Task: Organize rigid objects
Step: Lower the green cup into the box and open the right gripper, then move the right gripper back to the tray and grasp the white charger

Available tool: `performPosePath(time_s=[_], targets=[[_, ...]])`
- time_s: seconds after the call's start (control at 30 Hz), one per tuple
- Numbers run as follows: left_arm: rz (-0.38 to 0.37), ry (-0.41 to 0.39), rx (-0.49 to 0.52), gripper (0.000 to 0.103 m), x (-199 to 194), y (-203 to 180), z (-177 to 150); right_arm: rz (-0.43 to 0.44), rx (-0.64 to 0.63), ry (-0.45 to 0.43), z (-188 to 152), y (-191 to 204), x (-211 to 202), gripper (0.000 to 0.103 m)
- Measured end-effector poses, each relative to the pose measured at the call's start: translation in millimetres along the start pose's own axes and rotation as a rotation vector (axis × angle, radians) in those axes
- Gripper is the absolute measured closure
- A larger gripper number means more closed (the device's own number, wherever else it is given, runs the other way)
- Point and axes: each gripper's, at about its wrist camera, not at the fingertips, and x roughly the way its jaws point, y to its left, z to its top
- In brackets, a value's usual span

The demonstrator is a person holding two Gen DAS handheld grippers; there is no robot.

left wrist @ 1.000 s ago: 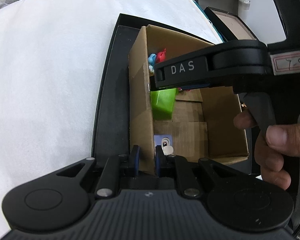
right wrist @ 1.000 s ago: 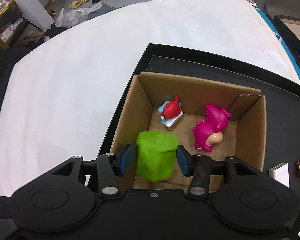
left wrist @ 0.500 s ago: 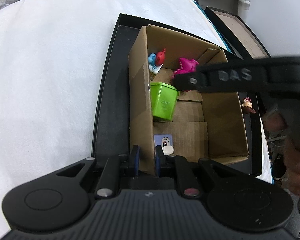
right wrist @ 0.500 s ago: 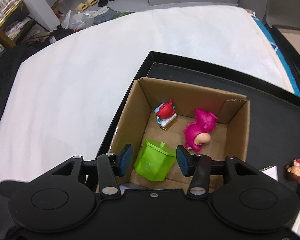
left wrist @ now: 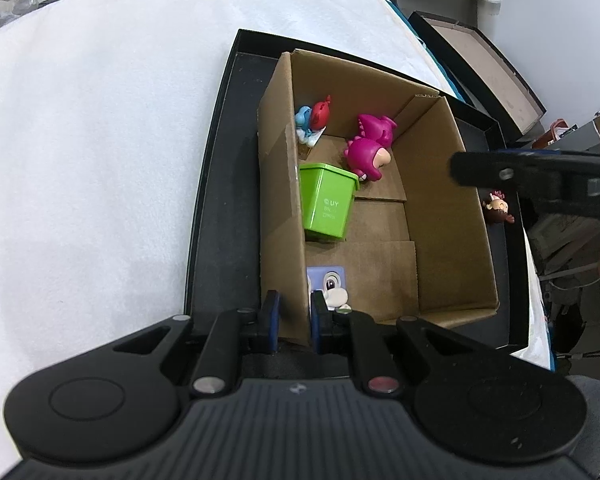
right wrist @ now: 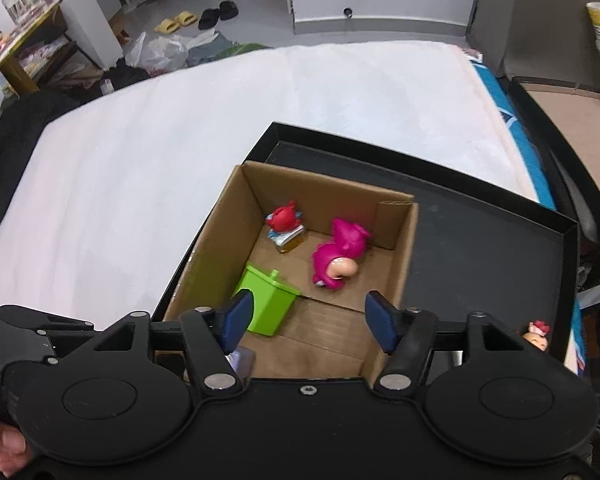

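Cardboard box (left wrist: pixel 440 208) sits inside the black tray (left wrist: pixel 212 184) on the white worktop (left wrist: pixel 100 140), and the left gripper (left wrist: pixel 294 320) is pinching the box's near left wall at the corner, one pad either side of the cardboard. Right gripper (right wrist: pixel 308 320) hovers above the box with its pads spread wide and nothing between them, while the green bin (right wrist: pixel 266 304) stands on the box floor against the left wall. Red-and-blue figure (left wrist: pixel 314 118) and pink dinosaur (left wrist: pixel 370 148) lie toward the far end, a purple toy (left wrist: pixel 328 280) rests in the near left corner, and a small brown-haired figure (left wrist: pixel 498 210) sits on the tray just beside the box's right wall.
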Motion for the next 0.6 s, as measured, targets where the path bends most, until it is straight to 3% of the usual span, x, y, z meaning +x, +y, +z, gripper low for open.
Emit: performPosePath(time_s=[0.4,0.6], targets=[[0.017,-0.004,-0.001,0.09,-1,-3,-1,0.009,0.025,-0.143,-12,-43,-38,0.012],[0.031,-0.007,-0.002,0.09,-1,-6,-2,-0.002,0.086,-0.17,-21,-72,-43,0.011]])
